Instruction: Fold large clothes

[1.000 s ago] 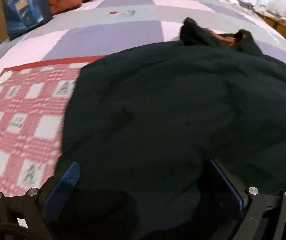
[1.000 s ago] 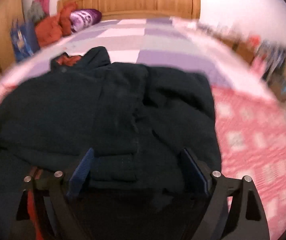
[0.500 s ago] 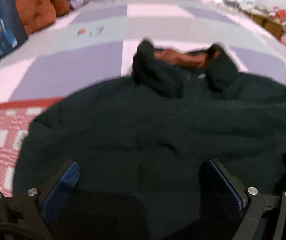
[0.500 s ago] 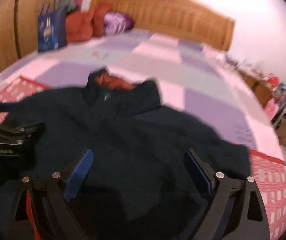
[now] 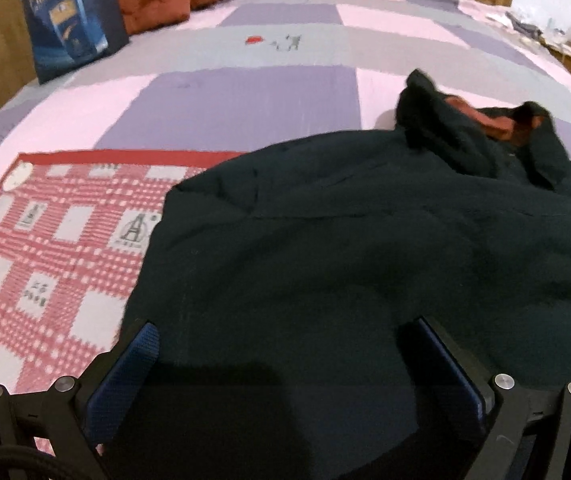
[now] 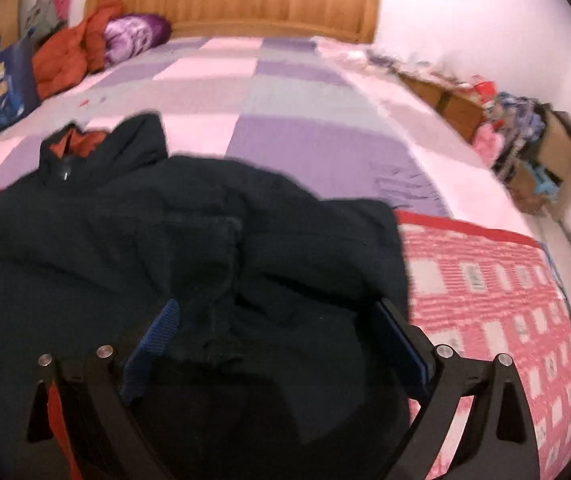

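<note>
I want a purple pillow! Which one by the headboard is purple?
The purple pillow lies nearest the wooden headboard. The cushions beside it are rust-orange, and the bag past them is blue.

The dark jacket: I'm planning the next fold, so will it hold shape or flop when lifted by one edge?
The jacket would probably flop: it lies in soft creases and its collar slumps. It looks thick, so likely fairly heavy. On the blanket it may drag rather than slide.

Dark jacket (image 6: 189, 240) spread on a bed (image 6: 285, 92), seen from the right gripper (image 6: 277, 344).
Its blue-padded jaws are opening wide above the jacket's crumpled fabric, pinching nothing; a red-and-white checked blanket (image 6: 485, 288) lies just right, a wooden headboard (image 6: 245, 0) beyond.
</note>
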Tool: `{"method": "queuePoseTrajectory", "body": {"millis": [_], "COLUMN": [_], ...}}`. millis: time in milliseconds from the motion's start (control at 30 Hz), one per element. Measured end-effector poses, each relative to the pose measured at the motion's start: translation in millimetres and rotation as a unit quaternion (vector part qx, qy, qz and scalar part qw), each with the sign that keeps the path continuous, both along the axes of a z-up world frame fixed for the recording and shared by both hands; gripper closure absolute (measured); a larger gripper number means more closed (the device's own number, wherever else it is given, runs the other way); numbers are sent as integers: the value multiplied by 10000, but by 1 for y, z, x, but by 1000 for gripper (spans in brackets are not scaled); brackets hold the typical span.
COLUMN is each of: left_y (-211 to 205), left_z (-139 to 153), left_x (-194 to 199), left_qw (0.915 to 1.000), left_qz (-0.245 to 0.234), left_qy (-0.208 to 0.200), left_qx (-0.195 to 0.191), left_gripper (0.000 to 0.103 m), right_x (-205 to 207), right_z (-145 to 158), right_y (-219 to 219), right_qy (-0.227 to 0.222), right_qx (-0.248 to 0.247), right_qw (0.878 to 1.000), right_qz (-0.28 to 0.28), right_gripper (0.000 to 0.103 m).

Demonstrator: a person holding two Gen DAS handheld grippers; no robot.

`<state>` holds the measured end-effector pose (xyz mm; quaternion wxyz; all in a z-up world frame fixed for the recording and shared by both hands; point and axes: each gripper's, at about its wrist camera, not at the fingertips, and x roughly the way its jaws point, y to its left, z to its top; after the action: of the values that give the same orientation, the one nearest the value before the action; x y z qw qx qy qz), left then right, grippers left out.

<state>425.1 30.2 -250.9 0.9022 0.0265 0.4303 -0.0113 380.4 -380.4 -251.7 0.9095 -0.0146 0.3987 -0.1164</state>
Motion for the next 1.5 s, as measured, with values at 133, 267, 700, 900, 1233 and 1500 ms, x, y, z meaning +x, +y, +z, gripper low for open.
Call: {"method": "queuePoseTrajectory", "body": {"millis": [133, 267, 700, 900, 1233, 1500], "left_y": [-11, -18, 84, 80, 105, 95], "left_z": [10, -6, -33, -29, -18, -22], "left_x": [-46, -88, -200, -273, -367, -420], "left_qw": [9991, 9979, 9900, 9875, 9847, 9855], "left_qz": [-354, -613, 421, 434, 737, 533], "left_qy": [-212, 144, 1262, 1397, 1344, 1361], "left_qx": [-14, 132, 463, 579, 823, 861], "left_gripper": [0, 0, 0, 0, 0, 0], "right_x": [-39, -91, -240, -290, -387, -448], "right_z": [25, 18, -26, -13, -35, -20], "right_y": [26, 58, -71, -17, -46, -2], "right_qy": [-523, -298, 1148, 979, 1333, 1300], "right_qx": [-183, -136, 124, 348, 332, 325], "right_qw": [9975, 9931, 9898, 9945, 9903, 9885], "right_qz": [430, 1126, -832, 145, -202, 696], "right_gripper": [6, 6, 6, 6, 6, 6]}}
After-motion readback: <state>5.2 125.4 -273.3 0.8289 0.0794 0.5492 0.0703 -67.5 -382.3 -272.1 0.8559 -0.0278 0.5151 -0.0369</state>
